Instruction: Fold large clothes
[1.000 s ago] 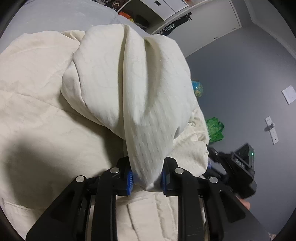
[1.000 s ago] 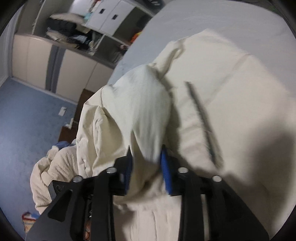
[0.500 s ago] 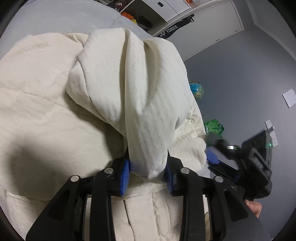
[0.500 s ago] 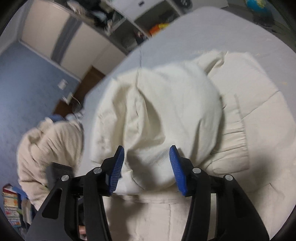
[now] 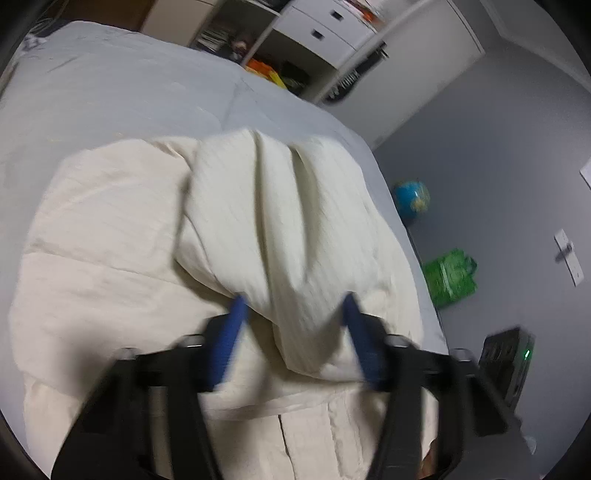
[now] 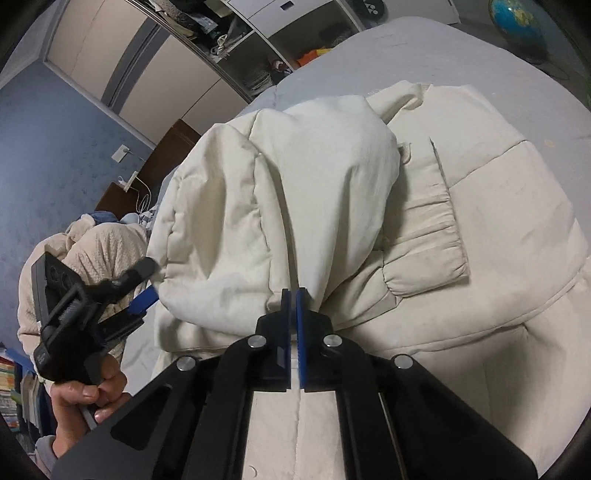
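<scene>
A cream padded jacket (image 5: 110,236) lies spread on the grey bed (image 5: 110,92), one side folded over its body as a thick lump (image 6: 306,177). In the left wrist view my left gripper (image 5: 295,336) is open, its blue pads (image 5: 229,332) standing wide on either side of the fold's near end without pressing it. In the right wrist view my right gripper (image 6: 293,295) is shut with nothing between the pads, its tips at the near edge of the fold. The left gripper (image 6: 92,295), held by a hand (image 6: 85,398), shows at the left.
A blue globe (image 5: 412,197) and a green bag (image 5: 448,277) sit on the floor right of the bed. A beige knit blanket pile (image 6: 92,251) lies beyond the bed's left side. Shelves and cupboards (image 5: 314,29) stand past the far edge.
The left jaws, clamped on the fold a second ago, have spread wide and drawn back. The right jaws let go of the cloth, opened, then closed empty, and the view rolled.
</scene>
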The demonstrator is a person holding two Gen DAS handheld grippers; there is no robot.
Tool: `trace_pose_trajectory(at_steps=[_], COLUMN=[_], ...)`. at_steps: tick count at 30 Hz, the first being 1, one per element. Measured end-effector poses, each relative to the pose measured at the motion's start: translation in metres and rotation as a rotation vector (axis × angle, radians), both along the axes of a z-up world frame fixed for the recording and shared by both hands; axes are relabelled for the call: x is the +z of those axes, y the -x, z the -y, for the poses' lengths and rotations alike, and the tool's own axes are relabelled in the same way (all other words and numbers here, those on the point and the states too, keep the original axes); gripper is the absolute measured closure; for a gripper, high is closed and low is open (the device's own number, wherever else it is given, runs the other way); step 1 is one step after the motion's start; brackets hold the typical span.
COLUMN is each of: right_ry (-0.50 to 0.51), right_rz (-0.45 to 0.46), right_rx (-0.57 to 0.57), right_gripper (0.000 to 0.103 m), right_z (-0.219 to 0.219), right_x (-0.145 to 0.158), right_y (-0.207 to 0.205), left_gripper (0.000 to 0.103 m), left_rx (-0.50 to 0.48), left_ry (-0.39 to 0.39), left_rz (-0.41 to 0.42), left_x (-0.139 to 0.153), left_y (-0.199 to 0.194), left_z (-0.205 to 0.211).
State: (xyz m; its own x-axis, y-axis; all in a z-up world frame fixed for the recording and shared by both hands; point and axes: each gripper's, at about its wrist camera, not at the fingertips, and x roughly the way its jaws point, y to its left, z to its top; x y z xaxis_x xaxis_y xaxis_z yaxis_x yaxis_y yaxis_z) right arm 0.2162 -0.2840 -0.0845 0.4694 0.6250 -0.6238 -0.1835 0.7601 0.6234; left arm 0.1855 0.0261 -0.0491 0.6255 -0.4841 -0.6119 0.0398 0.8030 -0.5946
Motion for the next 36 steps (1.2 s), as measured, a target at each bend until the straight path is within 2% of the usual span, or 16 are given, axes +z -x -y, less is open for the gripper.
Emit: trace_pose_trajectory(at_steps=[1, 2, 4, 8, 11, 14, 16, 21, 24, 26, 32, 34, 35, 36], right_ry=[-0.019, -0.030, -0.027, -0.048, -0.010, 0.171, 0.247, 0.299, 0.300, 0.291, 0.137, 0.086, 0.051, 0.021], right_rz=[0.004, 0.012, 0.033, 0.100, 0.079, 0.011, -0.026, -0.069, -0.106, -0.099, 0.040, 0.058, 0.058, 0.057], right_rx=[0.002, 0.003, -0.001, -0.025, -0.008, 0.045, 0.069, 0.078, 0.088, 0.086, 0.016, 0.002, -0.001, 0.001], right_gripper=[0.103, 0.103, 0.103, 0.102, 0.101, 0.101, 0.103, 0.103, 0.103, 0.103, 0.101, 0.094, 0.083, 0.063], right_z=[0.002, 0.003, 0.002, 0.000, -0.005, -0.018, -0.019, -0.021, -0.019, -0.018, 0.005, 0.011, 0.014, 0.015], right_x=[0.002, 0.006, 0.012, 0.034, 0.035, 0.005, -0.017, -0.025, -0.032, -0.030, 0.011, 0.021, 0.025, 0.027], right_y=[0.000, 0.000, 0.000, -0.005, -0.019, -0.022, -0.017, -0.012, -0.008, -0.004, 0.003, 0.001, 0.000, -0.003], left_gripper=[0.085, 0.088, 0.091, 0.092, 0.093, 0.093, 0.092, 0.081, 0.077, 0.076, 0.076, 0.076, 0.076, 0.076], left_rx=[-0.015, -0.024, -0.027, -0.024, -0.032, -0.045, -0.058, -0.037, -0.046, -0.046, -0.031, -0.028, -0.027, -0.028], left_ry=[-0.023, -0.059, -0.075, -0.038, -0.033, -0.048, -0.063, -0.010, 0.000, -0.006, -0.001, 0.006, 0.005, -0.004], left_rz=[-0.008, -0.019, -0.038, -0.061, -0.074, -0.115, -0.156, -0.184, -0.189, -0.183, -0.172, -0.171, -0.168, -0.160], left_x=[-0.002, -0.003, -0.009, -0.014, -0.018, -0.032, -0.044, -0.049, -0.050, -0.046, -0.040, -0.037, -0.035, -0.031], left_y=[0.002, 0.003, 0.002, 0.003, 0.004, 0.000, -0.003, -0.004, -0.001, 0.000, 0.000, 0.002, 0.002, 0.003], left_z=[0.004, 0.008, 0.007, 0.001, -0.001, -0.001, 0.003, -0.007, -0.013, -0.014, -0.017, -0.021, -0.022, -0.024])
